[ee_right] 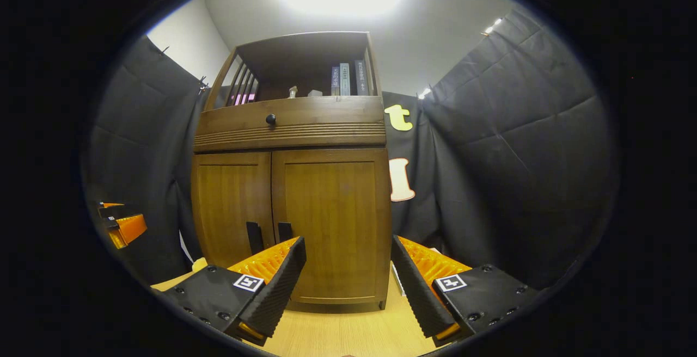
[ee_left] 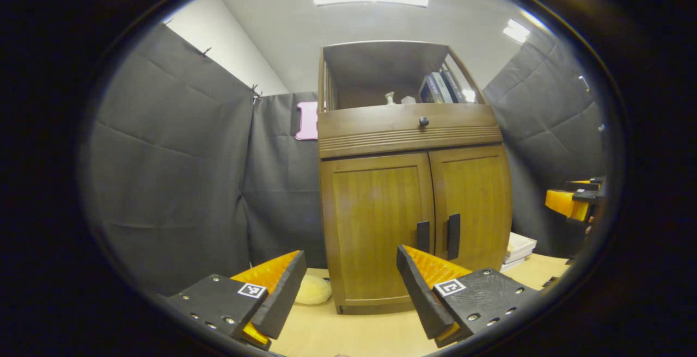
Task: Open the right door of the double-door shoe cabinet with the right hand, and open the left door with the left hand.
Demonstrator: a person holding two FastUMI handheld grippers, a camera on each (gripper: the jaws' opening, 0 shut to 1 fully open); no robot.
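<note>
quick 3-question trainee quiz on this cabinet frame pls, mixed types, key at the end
1. True or false: both doors of the shoe cabinet are closed.
2. The left gripper is: A) open, holding nothing B) shut on a handle C) shut on the drawer knob.
3. Fill in: in the right gripper view, the right gripper has its jaws ____, short of the right door handle.

Key: 1 true; 2 A; 3 open.

Left gripper (ee_left: 351, 286) held level, fingers spread wide apart, gripping nothing, right gripper (ee_right: 348, 286) likewise, fingers parted and bare
</note>
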